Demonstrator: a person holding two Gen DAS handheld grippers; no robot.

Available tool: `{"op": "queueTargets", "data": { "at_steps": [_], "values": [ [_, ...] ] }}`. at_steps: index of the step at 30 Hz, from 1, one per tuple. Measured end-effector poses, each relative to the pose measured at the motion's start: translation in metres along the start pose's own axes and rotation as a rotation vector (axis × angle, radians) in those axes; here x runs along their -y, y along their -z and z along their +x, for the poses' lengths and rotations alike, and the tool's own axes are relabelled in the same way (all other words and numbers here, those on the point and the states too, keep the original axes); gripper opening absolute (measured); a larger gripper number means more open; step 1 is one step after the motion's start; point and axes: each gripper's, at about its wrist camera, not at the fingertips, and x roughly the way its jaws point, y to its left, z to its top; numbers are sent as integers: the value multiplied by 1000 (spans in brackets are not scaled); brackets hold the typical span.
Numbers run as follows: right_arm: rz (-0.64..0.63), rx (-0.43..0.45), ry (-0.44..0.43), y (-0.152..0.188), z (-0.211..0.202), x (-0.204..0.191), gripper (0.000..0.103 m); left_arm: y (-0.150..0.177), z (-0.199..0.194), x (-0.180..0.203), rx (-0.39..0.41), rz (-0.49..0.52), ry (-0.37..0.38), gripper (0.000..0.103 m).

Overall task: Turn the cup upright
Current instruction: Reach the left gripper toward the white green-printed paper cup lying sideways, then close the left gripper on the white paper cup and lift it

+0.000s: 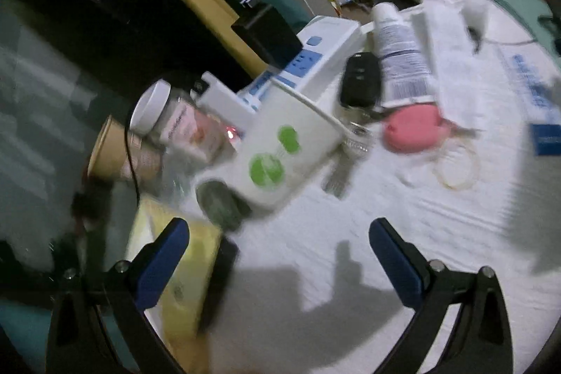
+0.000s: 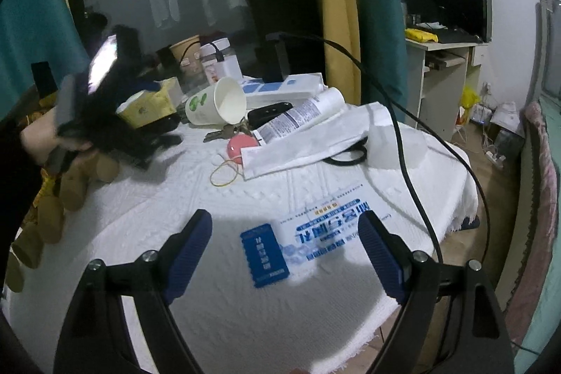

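A white paper cup with green dots (image 1: 280,149) lies on its side on the white cloth, its mouth toward the car key and tube. In the right wrist view the cup (image 2: 217,102) lies at the far left of the clutter, its open mouth facing right. My left gripper (image 1: 278,233) is open and empty, a short way in front of the cup. It shows blurred at the left of the right wrist view (image 2: 140,135). My right gripper (image 2: 285,228) is open and empty, over the near part of the table, far from the cup.
Around the cup lie a car key (image 1: 361,79), a white tube (image 1: 399,58), a pink round object (image 1: 413,128), a power strip (image 1: 315,55), a jar (image 1: 175,118), a brown paper cup (image 1: 115,153) and a yellow packet (image 1: 182,255). A blue card (image 2: 264,255) lies by my right gripper. A black cable (image 2: 403,135) crosses the table.
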Motion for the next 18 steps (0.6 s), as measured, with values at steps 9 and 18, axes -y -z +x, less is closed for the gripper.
{"op": "queueTargets", "data": {
  "at_steps": [9, 18],
  "values": [
    [-65, -16, -15, 18, -11, -5, 84, -32, 37, 5, 50, 117, -68, 100],
    [-85, 18, -55, 28, -35, -13, 84, -38, 51, 0, -38, 68, -29, 70]
  ]
}}
